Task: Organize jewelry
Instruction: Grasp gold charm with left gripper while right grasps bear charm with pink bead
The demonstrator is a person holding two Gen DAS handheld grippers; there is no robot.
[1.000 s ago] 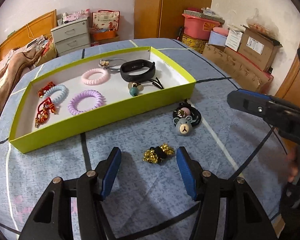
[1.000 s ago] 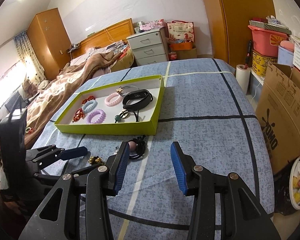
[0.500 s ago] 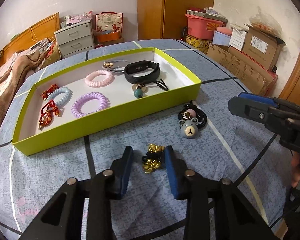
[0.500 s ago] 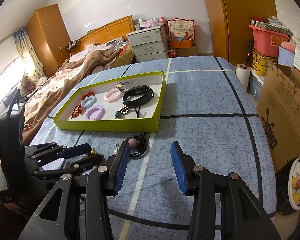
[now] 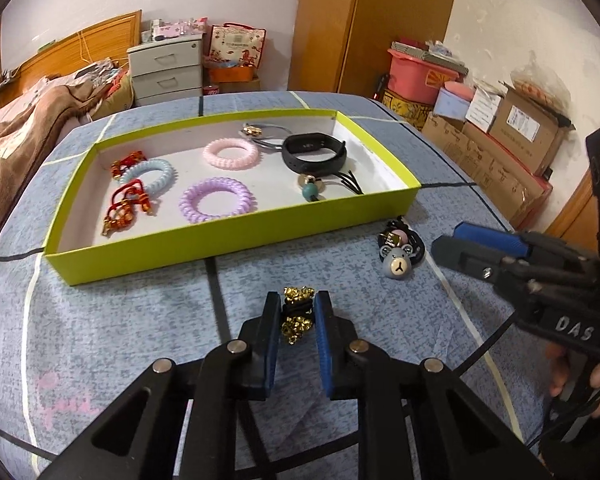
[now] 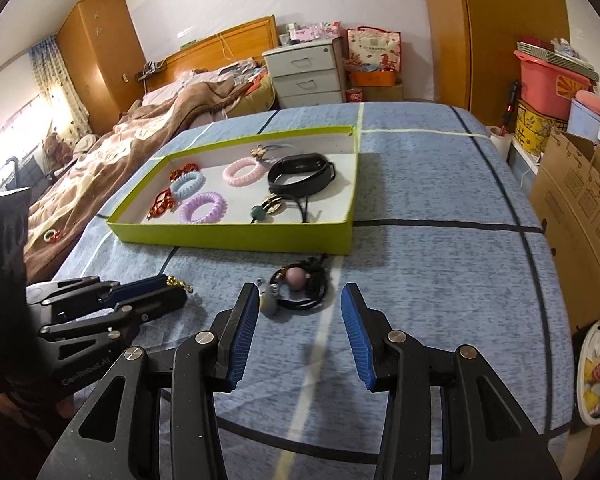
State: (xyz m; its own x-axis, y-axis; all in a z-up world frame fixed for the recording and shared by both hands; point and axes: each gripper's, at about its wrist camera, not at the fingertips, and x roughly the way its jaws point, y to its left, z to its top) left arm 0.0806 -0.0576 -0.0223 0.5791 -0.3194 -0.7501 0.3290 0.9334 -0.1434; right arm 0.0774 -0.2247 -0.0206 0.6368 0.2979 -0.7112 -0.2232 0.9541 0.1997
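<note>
The left gripper (image 5: 297,312), wide apart a second earlier, had just closed its jaws onto the black hair tie with gold beads (image 5: 296,314), in front of the shallow lime-green cardboard tray (image 5: 236,236). The right gripper (image 6: 298,322) stayed released, nearer the bear-charm hair tie (image 6: 296,286).

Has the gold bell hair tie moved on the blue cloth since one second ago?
Cannot tell. The left tool has just closed on the gold bell hair tie, but it lies about as far in front of the green tray as before.
</note>
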